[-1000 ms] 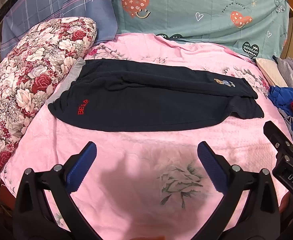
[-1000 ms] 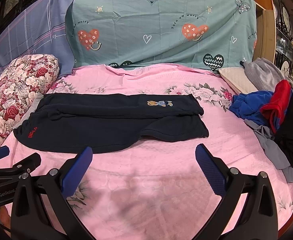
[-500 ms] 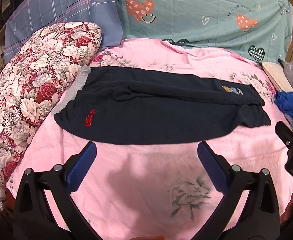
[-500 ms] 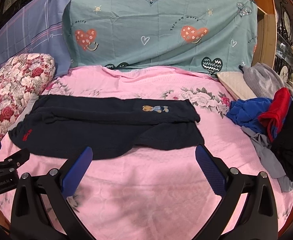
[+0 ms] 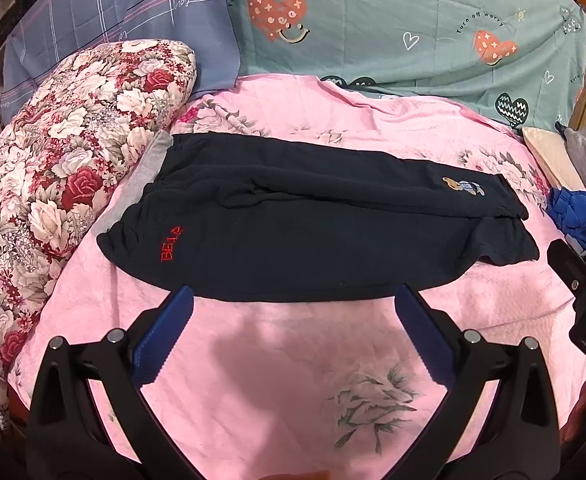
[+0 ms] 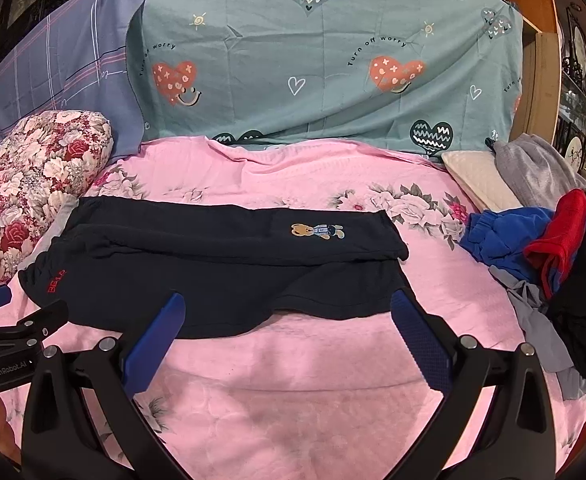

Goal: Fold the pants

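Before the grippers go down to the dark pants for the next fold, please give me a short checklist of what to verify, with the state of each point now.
1. Left gripper jaws open and empty: ok.
2. Right gripper jaws open and empty: ok.
3. Dark navy pants with red lettering and a bear patch lie flat on the pink floral bedsheet, one leg folded over the other: ok.
4. Near edge of the pants free of other things: ok.
5. Pile of blue, red and grey clothes apart from the pants: ok.
6. Leg ends aligned at the right end: not ok, the lower layer sticks out.
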Demonstrator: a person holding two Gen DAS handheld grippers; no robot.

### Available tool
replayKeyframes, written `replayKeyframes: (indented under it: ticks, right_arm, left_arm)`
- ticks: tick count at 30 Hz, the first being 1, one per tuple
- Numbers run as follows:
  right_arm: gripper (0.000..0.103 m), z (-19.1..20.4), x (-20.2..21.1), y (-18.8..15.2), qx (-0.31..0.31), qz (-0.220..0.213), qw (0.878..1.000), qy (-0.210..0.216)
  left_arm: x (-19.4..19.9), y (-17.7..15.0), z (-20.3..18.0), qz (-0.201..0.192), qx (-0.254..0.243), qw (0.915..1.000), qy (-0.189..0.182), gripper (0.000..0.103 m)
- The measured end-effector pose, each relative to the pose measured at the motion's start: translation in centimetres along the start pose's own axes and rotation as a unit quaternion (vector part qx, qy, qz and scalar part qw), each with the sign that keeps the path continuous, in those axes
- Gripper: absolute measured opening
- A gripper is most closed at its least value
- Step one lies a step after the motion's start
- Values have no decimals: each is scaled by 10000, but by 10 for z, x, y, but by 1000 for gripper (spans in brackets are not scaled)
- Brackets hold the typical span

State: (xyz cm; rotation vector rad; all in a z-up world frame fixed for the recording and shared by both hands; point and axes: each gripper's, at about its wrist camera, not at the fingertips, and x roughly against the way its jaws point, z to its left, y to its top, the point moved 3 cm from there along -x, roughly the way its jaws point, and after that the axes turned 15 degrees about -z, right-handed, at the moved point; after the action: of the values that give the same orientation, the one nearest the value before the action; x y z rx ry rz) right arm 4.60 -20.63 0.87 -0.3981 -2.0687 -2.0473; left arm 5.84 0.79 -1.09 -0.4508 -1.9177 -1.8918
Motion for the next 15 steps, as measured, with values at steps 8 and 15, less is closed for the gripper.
replayKeyframes:
  ticks: [8,15]
  right_arm:
    - [102,1,-1,0,-1,7,10000,15]
    - [102,0,-7,0,1,68,10000,43]
  left_arm:
    - [1,1,4,-17,12,10000,44,101]
    - [-5,6,10,-27,-49,10000,-6,101]
